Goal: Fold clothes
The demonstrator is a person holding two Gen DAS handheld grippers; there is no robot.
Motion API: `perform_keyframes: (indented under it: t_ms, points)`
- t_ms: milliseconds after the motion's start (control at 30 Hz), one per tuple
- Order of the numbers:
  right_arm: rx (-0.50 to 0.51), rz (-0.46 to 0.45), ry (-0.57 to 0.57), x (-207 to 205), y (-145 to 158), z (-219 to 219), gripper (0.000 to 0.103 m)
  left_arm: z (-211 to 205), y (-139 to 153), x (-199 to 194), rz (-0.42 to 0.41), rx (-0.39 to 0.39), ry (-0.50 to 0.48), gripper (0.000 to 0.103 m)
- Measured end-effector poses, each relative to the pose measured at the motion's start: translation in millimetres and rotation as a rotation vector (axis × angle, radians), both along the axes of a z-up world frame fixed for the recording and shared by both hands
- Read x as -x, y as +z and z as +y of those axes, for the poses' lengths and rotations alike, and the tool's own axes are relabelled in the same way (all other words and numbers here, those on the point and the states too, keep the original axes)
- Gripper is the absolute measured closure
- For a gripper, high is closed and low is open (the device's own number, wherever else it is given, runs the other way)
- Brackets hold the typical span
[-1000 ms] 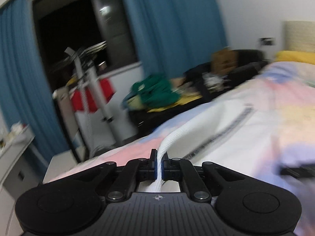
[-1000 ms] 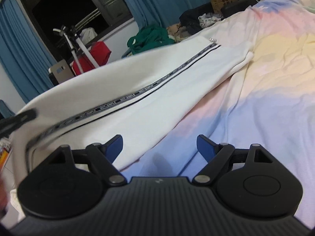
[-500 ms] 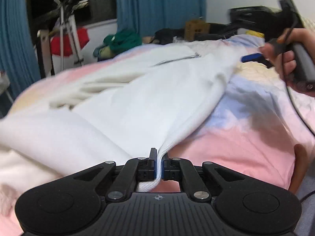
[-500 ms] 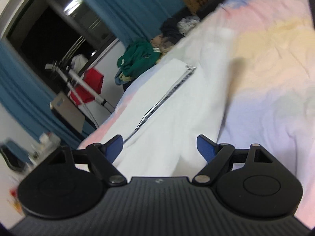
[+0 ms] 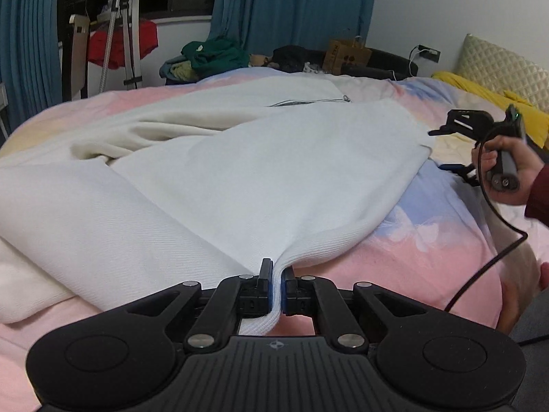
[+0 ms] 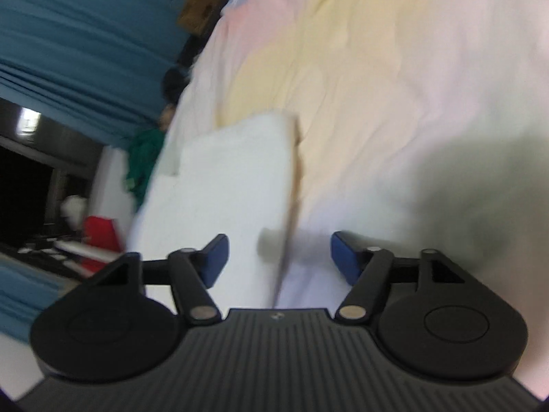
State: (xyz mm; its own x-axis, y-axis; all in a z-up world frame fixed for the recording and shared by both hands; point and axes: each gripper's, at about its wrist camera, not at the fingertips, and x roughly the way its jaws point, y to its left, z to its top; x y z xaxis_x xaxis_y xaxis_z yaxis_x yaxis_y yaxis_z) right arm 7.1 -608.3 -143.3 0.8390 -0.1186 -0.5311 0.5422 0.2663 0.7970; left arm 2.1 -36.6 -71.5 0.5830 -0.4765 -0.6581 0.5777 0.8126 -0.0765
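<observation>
A white garment lies spread across the pastel bed cover. My left gripper is shut on its ribbed hem at the near edge. My right gripper is open and empty, with the garment's far corner between and ahead of its blue pads; that view is blurred. In the left wrist view the right gripper sits in a hand at the garment's right corner, its cable trailing down.
Blue curtains and a dark window stand behind the bed. A green clothes pile, a paper bag and a drying rack with red cloth are beyond the far edge. A yellow pillow lies at right.
My left gripper has carried the hem down to the near side and the garment now lies flat on the bed. My right gripper has tilted and moved to the garment's far corner, staying open.
</observation>
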Motion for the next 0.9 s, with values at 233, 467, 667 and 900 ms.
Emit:
perform_keyframes:
  t_ms: [233, 467, 667, 900]
  points:
    - [0.134, 0.019, 0.034, -42, -15, 4, 0.086, 0, -7, -11, 0.025, 0.018, 0.008, 0.098]
    - [0.282, -0.015, -0.078, -20, 19, 11, 0.098, 4, 2, -10, 0.003, 0.089, -0.004, 0.099]
    - [0.375, 0.116, -0.163, 21, 29, 14, 0.097, 19, 21, -6, 0.01, 0.191, 0.004, 0.098]
    - [0.205, 0.198, -0.128, 24, -12, 4, 0.09, 9, 3, -13, 0.052, 0.082, 0.013, 0.098]
